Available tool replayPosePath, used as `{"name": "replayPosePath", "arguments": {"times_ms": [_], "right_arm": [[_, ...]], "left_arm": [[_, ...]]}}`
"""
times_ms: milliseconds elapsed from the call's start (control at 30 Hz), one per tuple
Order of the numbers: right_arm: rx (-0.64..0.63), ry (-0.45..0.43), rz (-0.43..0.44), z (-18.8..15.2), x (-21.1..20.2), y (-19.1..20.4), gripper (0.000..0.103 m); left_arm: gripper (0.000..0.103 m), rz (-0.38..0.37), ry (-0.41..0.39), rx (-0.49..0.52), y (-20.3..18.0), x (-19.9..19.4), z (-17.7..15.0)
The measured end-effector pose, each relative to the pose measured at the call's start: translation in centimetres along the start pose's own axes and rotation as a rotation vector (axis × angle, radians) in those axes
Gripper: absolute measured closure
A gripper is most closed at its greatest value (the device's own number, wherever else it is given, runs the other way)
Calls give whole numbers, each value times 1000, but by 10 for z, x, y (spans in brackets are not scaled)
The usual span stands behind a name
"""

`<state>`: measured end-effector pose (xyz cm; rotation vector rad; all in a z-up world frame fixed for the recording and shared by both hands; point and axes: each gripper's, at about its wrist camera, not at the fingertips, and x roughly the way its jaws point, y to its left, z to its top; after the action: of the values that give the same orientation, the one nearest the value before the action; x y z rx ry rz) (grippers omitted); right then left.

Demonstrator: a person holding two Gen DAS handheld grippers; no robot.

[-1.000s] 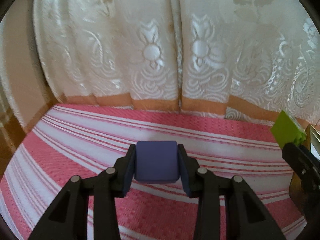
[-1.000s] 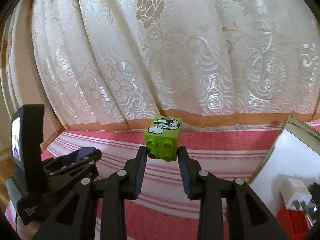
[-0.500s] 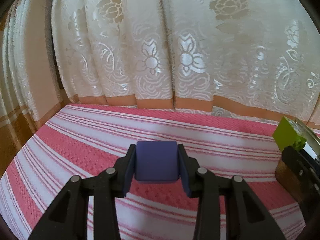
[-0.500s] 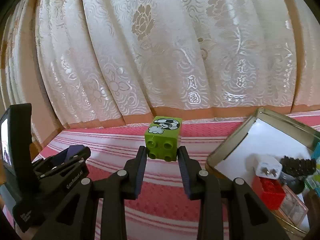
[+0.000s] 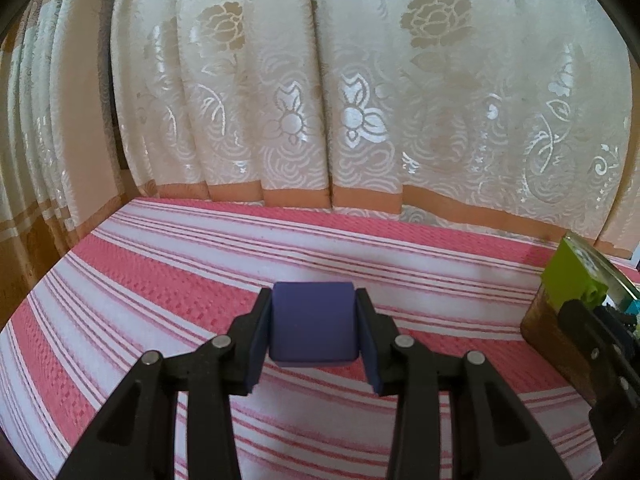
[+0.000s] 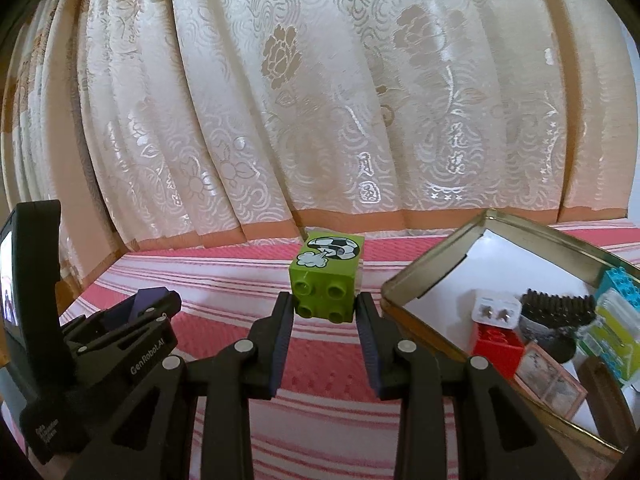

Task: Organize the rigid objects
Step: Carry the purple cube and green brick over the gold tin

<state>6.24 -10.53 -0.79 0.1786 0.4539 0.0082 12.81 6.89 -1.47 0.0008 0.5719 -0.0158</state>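
a: what does the left wrist view show?

b: the left gripper (image 5: 314,330), two black fingers with dark blue pads, is clamped on a matte dark blue cube with rounded edges (image 5: 313,326). the pads press its left and right faces, and the cube is held clear above a pink and white striped woven cloth (image 5: 168,280) that covers the surface. behind the cloth hangs a cream curtain with shiny floral patterns and a peach band along its hem (image 5: 360,100). at the far right edge, a lime green plastic brick (image 5: 570,276) sits at the tip of the right gripper, whose black fingers are only partly in view there

a: and the right wrist view?

b: the right gripper (image 6: 325,312) is closed on that lime green brick (image 6: 326,278). the pads grip its lower sides; four round studs face the camera, and the top face carries a black and white football picture. the brick is in the air above the striped cloth (image 6: 224,284). just to the right lies an open gold-rimmed metal tin with a white inside (image 6: 436,264). inside it are a red plastic brick (image 6: 498,346), a white plug adapter (image 6: 494,310) touching the red brick from behind, a black ridged piece (image 6: 558,306), a turquoise brick (image 6: 622,284) and some yellow-green items i cannot make out. at the left, the left gripper (image 6: 150,302) appears side-on with a sliver of the blue cube (image 6: 146,300) between its fingers, near a small lit screen (image 6: 10,280) on its body
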Motion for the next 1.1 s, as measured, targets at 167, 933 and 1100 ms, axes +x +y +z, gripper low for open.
{"name": "replayPosePath", "arguments": {"times_ms": [167, 933, 1100], "right_arm": [[-5, -7, -11, -4, -11, -3, 68], [-56, -40, -49, -19, -60, -20, 68], [-59, -56, -50, -21, -72, -29, 68]], "left_arm": [[64, -6, -9, 9, -7, -10, -5], [64, -33, -44, 18, -41, -49, -27], [64, -39, -51, 25, -49, -54, -30]]}}
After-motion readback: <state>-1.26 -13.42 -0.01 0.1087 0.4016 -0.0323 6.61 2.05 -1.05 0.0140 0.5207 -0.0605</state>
